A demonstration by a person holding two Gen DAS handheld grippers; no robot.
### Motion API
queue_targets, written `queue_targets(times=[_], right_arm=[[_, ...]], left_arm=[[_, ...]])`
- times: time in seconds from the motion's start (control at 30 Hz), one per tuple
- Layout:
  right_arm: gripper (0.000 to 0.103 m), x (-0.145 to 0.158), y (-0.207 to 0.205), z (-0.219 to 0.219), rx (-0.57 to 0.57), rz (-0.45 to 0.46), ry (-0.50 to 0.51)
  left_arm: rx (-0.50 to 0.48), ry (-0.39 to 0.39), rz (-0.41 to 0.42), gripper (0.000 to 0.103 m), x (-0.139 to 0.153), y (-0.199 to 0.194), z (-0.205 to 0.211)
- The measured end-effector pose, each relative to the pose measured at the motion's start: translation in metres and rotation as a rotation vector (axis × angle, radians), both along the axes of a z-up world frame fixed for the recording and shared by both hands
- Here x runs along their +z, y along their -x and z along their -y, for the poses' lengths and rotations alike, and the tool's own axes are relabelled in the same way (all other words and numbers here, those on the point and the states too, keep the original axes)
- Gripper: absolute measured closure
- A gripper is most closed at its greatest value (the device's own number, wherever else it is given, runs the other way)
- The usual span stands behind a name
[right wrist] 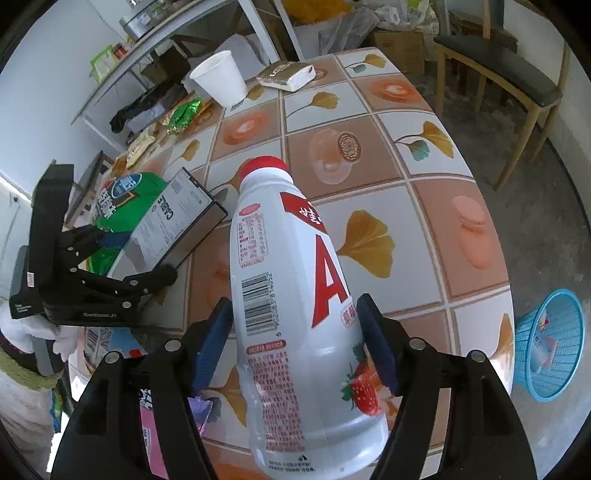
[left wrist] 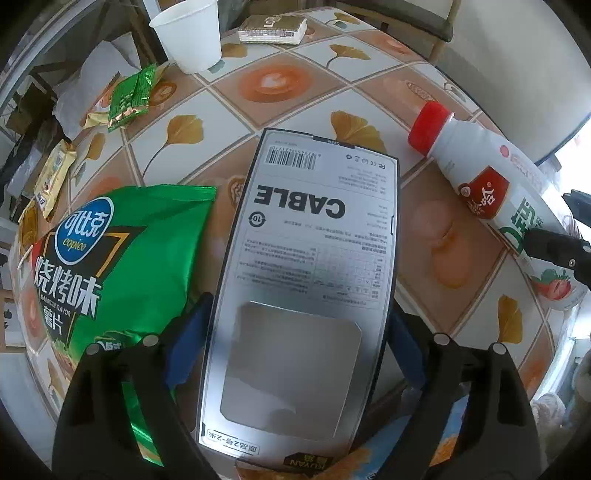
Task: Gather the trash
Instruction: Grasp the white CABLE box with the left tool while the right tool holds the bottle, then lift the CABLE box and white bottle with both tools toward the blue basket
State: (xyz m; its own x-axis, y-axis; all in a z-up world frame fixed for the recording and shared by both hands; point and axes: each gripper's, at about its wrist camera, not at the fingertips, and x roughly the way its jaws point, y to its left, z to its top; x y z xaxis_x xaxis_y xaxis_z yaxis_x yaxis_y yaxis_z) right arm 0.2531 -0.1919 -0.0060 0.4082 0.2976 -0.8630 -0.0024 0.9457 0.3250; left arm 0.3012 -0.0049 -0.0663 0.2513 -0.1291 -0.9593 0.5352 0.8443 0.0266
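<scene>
**Tongs on box and bottle over a tiled tablecloth**

Tongs first: the left gripper (left wrist: 299, 332) has its blue pads against both long edges of the grey cable box (left wrist: 314, 236), grasping it, one end lifted off the table as the right wrist view shows. The right gripper (right wrist: 295, 343) is clenched on the white milk bottle (right wrist: 291, 295), red cap pointing away.

Just beside the box lies a green chip bag (left wrist: 122, 251). Farther off stand a white paper cup (left wrist: 188, 33), a flat wafer pack (left wrist: 273, 29) and small green snack wrappers (left wrist: 133, 96).

The table (right wrist: 424, 206) wears a cloth of orange and white squares with ginkgo leaves. Beyond it are a wooden chair (right wrist: 517, 74), a cluttered shelf (right wrist: 147, 55), and a blue basket (right wrist: 550, 343) on the grey floor.
</scene>
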Motion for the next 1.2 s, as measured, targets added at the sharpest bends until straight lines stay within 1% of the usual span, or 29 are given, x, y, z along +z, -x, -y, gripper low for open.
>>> queue_targets(times=[0.13,0.27,0.37,0.53,0.63,0.8,0.9,1.03,1.2], right_arm=[[0.035,-0.001,-0.003,-0.004,0.015,-0.012,0.023],[0.035,0.000,-0.006,-0.008,0.031,-0.020,0.041],[0.035,0.001,-0.009,-0.010,0.041,-0.022,0.058],[0.036,0.004,-0.012,-0.013,0.041,-0.021,0.075],[0.037,0.010,-0.013,-0.013,0.030,-0.005,0.080],[0.038,0.027,-0.014,-0.004,-0.017,0.041,0.061],[0.039,0.040,-0.013,0.000,-0.043,0.071,0.048],[0.040,0.056,-0.007,0.004,-0.065,0.111,0.038],[0.041,0.069,0.001,0.004,-0.075,0.139,0.031]], left_arm=[[0.004,0.000,0.042,0.020,0.002,0.000,-0.002],[0.030,0.030,0.075,0.020,0.006,0.001,-0.007],[0.053,0.055,0.110,0.021,0.016,0.001,-0.011],[0.097,0.115,0.194,0.021,0.044,0.003,-0.015],[0.130,0.172,0.245,0.021,0.065,0.005,-0.022],[0.189,0.272,0.328,0.021,0.099,0.009,-0.036],[0.218,0.326,0.370,0.021,0.117,0.017,-0.045],[0.234,0.378,0.413,0.021,0.136,0.031,-0.052],[0.240,0.435,0.458,0.021,0.155,0.048,-0.060]])
